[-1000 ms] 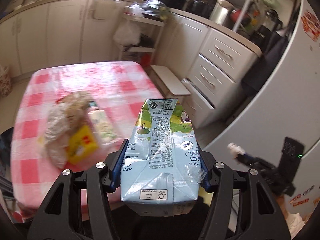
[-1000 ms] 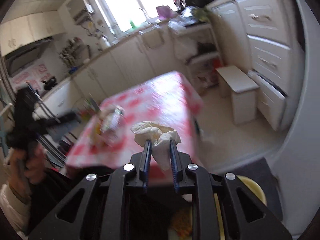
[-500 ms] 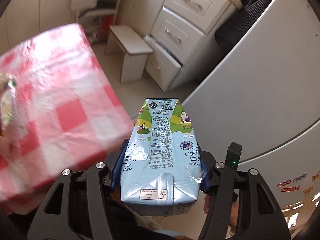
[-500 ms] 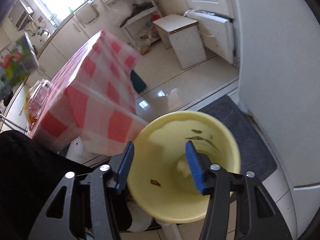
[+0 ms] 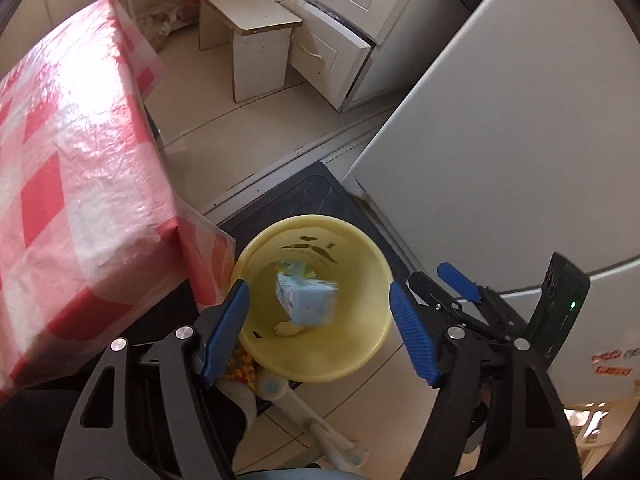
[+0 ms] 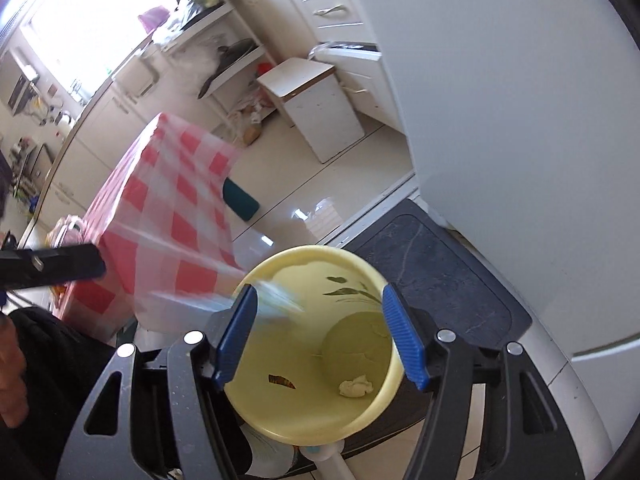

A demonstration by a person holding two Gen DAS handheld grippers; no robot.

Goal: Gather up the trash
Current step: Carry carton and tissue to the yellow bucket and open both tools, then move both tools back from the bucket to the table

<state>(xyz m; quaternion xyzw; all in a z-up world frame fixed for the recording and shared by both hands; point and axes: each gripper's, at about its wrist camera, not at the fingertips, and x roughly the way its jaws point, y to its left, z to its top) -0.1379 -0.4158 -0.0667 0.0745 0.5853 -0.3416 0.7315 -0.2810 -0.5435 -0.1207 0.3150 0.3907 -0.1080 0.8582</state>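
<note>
A yellow trash bin stands on the floor beside the table. My left gripper is open and empty right above it. The light blue milk carton is blurred, in mid-fall inside the bin mouth. A crumpled tissue lies at the bin's bottom. In the right wrist view my right gripper is open and empty over the same bin. The tissue shows on the bin floor, and the carton is a blue streak at the rim's left. More trash lies on the table's far side.
The table with the red-checked cloth stands left of the bin. A white fridge rises on the right, with a dark floor mat under the bin. A white stool and drawers stand beyond.
My left gripper swung from the table to over the bin, opened, and let the milk carton drop. My right gripper released the tissue into the bin and stays open above it.
</note>
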